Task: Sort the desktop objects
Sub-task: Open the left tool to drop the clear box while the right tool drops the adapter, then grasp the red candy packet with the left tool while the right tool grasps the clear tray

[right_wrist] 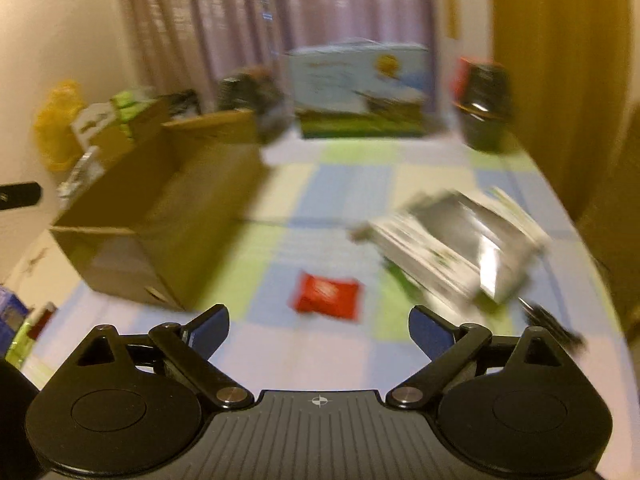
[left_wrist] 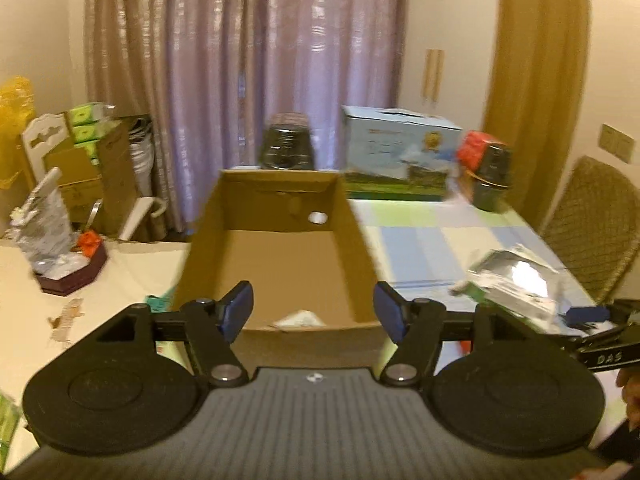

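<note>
Pink curtain (left_wrist: 244, 60) hangs behind far edge of tabletop (left_wrist: 424, 240). Checked cloth, blue and green, covers tabletop. Big blue picture box (left_wrist: 396, 152) stands at far edge. Dark bin (left_wrist: 494, 176) at far right corner, red thing just beside it. Woven chair (left_wrist: 596, 232) past right edge. Yellow bag (left_wrist: 16, 100) and stacked brown boxes (left_wrist: 92, 172) past left edge.

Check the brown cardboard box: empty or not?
Not empty: the open-topped brown cardboard box holds one small white item at its near wall; the remaining floor is bare.
</note>
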### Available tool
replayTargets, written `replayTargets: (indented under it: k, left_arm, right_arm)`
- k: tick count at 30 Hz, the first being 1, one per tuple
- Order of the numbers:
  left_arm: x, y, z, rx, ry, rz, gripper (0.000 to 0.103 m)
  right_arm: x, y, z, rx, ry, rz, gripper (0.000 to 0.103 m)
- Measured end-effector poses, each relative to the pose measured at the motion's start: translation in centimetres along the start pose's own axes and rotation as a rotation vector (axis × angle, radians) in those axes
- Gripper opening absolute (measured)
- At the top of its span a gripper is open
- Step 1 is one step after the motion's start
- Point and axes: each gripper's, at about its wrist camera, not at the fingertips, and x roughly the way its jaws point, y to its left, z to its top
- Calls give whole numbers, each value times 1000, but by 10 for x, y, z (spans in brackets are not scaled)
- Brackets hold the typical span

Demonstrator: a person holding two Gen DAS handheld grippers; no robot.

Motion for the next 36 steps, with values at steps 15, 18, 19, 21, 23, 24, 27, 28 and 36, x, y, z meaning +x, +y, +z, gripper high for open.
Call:
replayTargets:
  k: [15,18,19,21,23,24,27,28,36]
  left_arm:
    - [37,-132,-52,65,157,-176,84]
    - [47,-141,-60,72,181,-179,87]
    - [48,-144,-62,74,186,-179,89]
    - [55,-149,-65,78,193,-175,91]
    - [63,-154,-66,82,202,-172,91]
    - [68,-155,-66,83,209,-169,91]
    - [83,-160,-67,86,228,-169,91]
    - [88,-161,-68,88,234,-166,91]
    - [122,-170,-75,115,267,-157,91]
  right_arm:
    - [-35,-80,-34,165,-14,-103,94]
    - [-28,-87,-34,173,-7,-97,94]
    - [-23,-88,-33,174,-4,-94,94]
    - [-15,-92,-32,174,3,-88,94]
    - [-6,-95,-29,169,9,-82,94]
    - [-1,-97,-27,161,11,-78,94]
    - [13,-101,-22,145,22,-52,94]
    - [18,-102,-20,138,25,-46,94]
    - [60,-109,-6,82,60,-11,94]
